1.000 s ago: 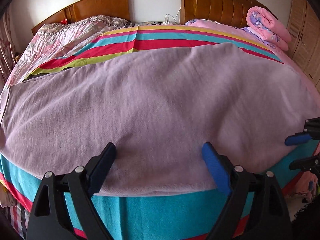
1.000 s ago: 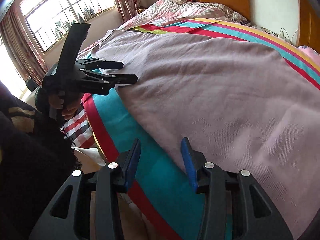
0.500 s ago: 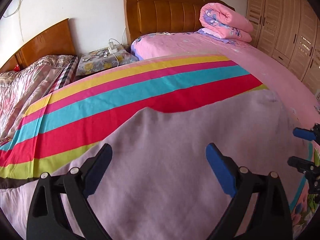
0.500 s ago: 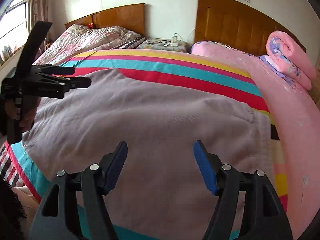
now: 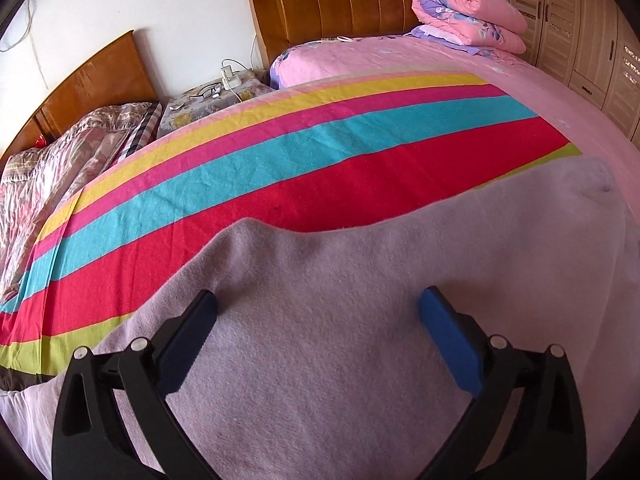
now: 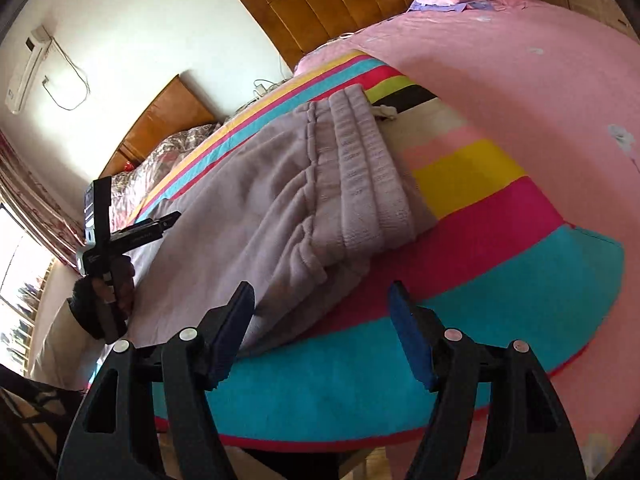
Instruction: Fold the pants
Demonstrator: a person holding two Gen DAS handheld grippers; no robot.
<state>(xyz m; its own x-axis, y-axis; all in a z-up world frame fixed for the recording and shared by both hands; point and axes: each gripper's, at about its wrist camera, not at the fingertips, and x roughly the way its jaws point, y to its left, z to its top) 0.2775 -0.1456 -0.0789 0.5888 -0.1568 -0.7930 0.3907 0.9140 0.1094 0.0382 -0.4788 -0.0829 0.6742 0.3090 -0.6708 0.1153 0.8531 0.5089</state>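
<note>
Beyond both sets of jaws spreads the bed [image 5: 540, 92], pink-sheeted, with a rainbow-striped blanket [image 5: 280, 184] laid across it. On that blanket lie the lilac pants [image 6: 280, 208], flat, their ribbed waistband [image 6: 368, 168] ahead of the right gripper [image 6: 322, 320] and slightly to its right. The right gripper's jaws stand about half apart with nothing between them, hovering over the pants' near edge and the turquoise stripe. The left gripper [image 5: 318, 322] hangs over the pants fabric, its jaws opening wide and empty. A rolled pink quilt [image 5: 468, 12] sits far ahead, by the headboard [image 5: 340, 4].
</note>
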